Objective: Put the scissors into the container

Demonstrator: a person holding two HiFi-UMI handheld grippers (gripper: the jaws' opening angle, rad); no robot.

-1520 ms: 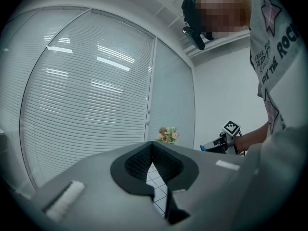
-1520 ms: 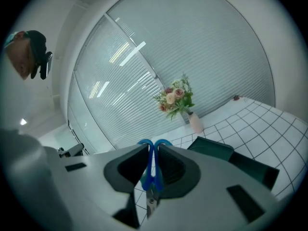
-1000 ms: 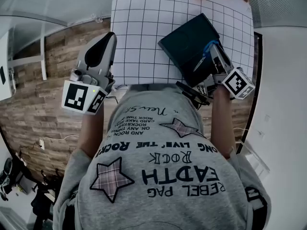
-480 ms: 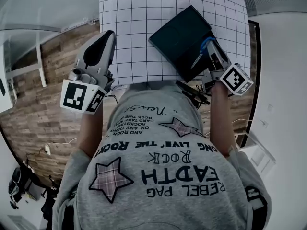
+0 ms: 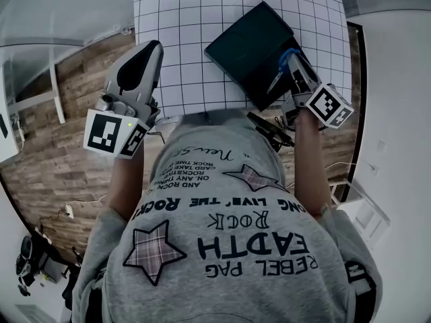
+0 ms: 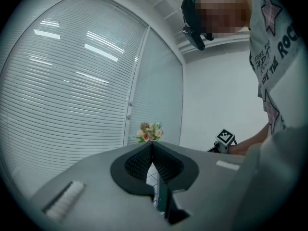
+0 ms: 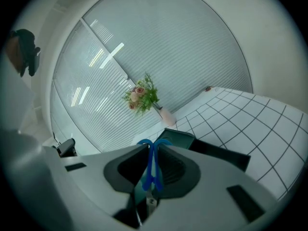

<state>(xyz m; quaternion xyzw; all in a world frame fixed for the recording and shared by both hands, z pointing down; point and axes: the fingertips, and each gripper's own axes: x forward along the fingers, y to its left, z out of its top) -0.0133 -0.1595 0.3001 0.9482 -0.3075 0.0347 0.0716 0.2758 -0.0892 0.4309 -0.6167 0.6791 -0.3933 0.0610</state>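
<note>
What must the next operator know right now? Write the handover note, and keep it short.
Left gripper: shut and empty, held at the left side of the grid table.
Right gripper: shut on the scissors, with the blue handles between its jaws, over the dark container.
Done: the scissors are picked up and brought above the container.
Left: lower them in, open the jaws, withdraw.
</note>
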